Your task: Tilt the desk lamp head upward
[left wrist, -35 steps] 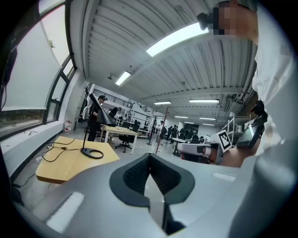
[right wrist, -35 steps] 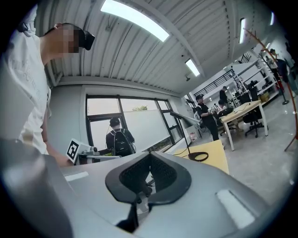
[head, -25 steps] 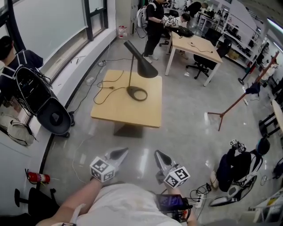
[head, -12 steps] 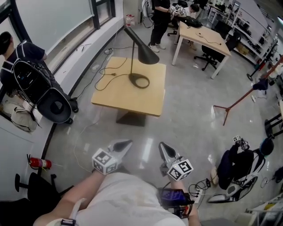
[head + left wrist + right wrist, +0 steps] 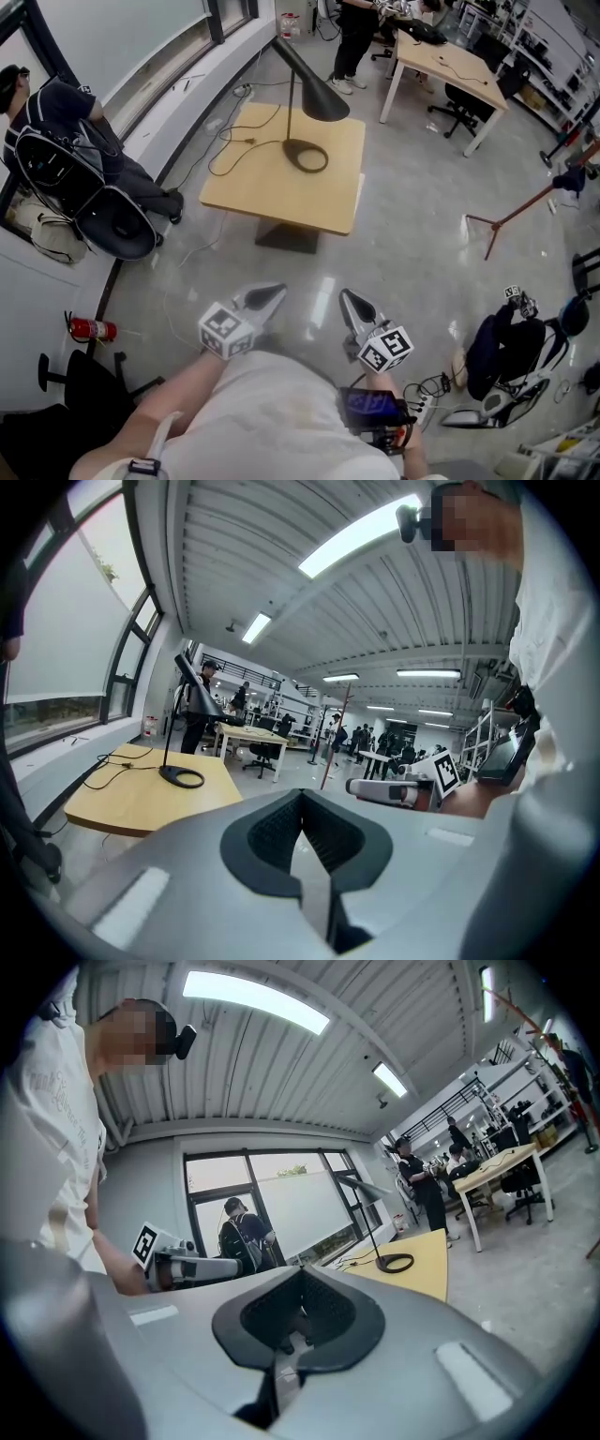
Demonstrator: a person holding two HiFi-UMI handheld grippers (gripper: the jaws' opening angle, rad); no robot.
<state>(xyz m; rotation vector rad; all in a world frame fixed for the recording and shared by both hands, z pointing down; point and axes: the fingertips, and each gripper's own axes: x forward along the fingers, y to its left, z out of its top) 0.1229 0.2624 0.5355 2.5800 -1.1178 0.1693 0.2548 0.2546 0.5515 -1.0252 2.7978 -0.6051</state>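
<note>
A black desk lamp [image 5: 302,103] stands on a light wooden table [image 5: 251,192], with a ring-shaped base [image 5: 307,156], a thin stem and a cone head [image 5: 323,97] that points down. It also shows far off as the lamp [image 5: 184,726] in the left gripper view and the lamp [image 5: 375,1221] in the right gripper view. My left gripper [image 5: 278,293] and right gripper [image 5: 346,299] are held close to my body over the floor, well short of the table. Both are shut with nothing in them.
A black cable [image 5: 232,141] runs across the table and off its far left side. A person with a black backpack [image 5: 56,159] stands at the left by the window wall. A red fire extinguisher [image 5: 92,329] lies on the floor. More desks [image 5: 452,67] and people are beyond.
The head view has shifted towards the table, which now sits a little lower and further right in the frame. Both grippers stay shut, at about the same spot before me.
</note>
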